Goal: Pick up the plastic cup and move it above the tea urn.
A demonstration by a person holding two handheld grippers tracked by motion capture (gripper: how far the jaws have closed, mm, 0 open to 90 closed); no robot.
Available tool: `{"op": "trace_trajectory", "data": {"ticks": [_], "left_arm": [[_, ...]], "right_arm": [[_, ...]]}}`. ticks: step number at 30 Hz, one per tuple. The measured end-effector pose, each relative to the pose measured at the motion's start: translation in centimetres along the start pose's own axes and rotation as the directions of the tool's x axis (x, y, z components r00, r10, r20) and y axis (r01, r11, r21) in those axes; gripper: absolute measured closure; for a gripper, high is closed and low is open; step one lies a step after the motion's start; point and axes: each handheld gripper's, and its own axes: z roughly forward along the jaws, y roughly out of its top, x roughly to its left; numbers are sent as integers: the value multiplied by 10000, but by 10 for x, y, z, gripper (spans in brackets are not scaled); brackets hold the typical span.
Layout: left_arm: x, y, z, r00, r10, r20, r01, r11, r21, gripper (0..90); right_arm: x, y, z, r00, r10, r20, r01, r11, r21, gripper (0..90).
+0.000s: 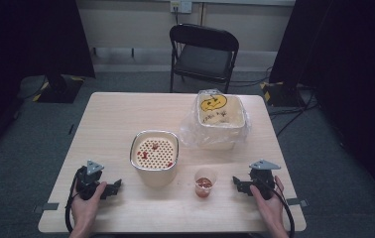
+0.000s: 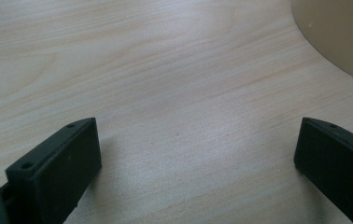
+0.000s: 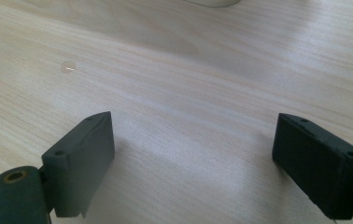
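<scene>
Both my grippers rest released; the small cup (image 1: 204, 183) stands just inward of my right gripper (image 1: 241, 184), far from my left gripper (image 1: 112, 188).

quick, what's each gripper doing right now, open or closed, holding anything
Left gripper: open, holding nothing, resting on the table.
Right gripper: open, holding nothing, also on the table.

In the left gripper view, a beige container (image 2: 342, 37) is cut off at the upper right corner. In the right gripper view, a white object (image 3: 212, 2) is clipped by the top edge, unidentifiable. In the high view, the small cup's (image 1: 204, 184) reddish contents are too small to identify.
</scene>
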Motion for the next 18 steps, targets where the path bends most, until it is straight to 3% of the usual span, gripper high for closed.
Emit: {"op": "trace_trajectory", "data": {"ticks": [13,18], "left_arm": [[0,0,0,10000,0,-15,0,10000,0,0],[0,0,0,10000,-4,-3,4,10000,0,0]], "right_arm": [[0,1,1,10000,55,51,-55,10000,28,103],[1,0,-2,9998,139,160,-139,9999,9,156]]}}
